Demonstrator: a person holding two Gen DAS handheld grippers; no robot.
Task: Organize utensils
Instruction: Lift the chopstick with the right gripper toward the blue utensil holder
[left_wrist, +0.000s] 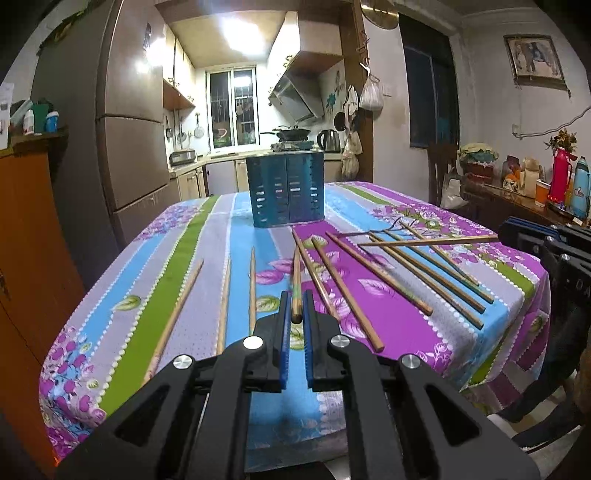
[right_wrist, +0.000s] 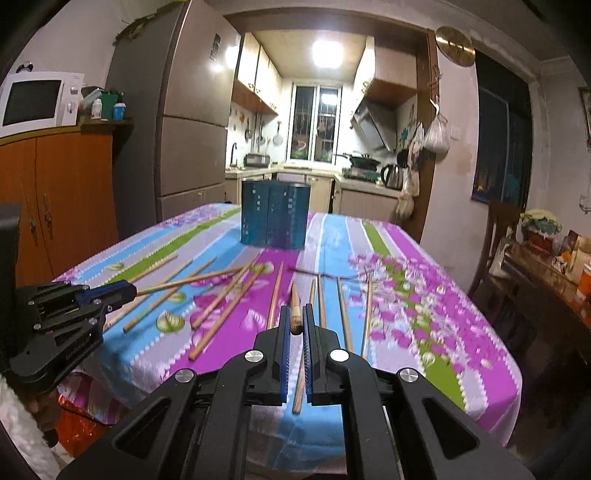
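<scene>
Several wooden chopsticks (left_wrist: 373, 280) lie scattered on the flowered tablecloth (left_wrist: 155, 266). A blue slotted utensil holder (left_wrist: 287, 192) stands upright at the far middle of the table, also in the right wrist view (right_wrist: 275, 214). My left gripper (left_wrist: 295, 300) is shut on one chopstick (left_wrist: 296, 280), which points forward toward the holder. My right gripper (right_wrist: 295, 314) is shut on another chopstick (right_wrist: 294, 299), lifted off the cloth. Each gripper shows in the other's view: the right gripper (left_wrist: 504, 229) at the right edge, the left gripper (right_wrist: 127, 290) at the left, each with its stick jutting out.
The table's near edge drops off just below both grippers. A dark chair (right_wrist: 498, 229) and a cluttered sideboard with a red thermos (left_wrist: 559, 177) stand to the right. An orange cabinet (right_wrist: 55, 199) with a microwave (right_wrist: 35, 101) and a fridge (left_wrist: 129, 122) stand to the left.
</scene>
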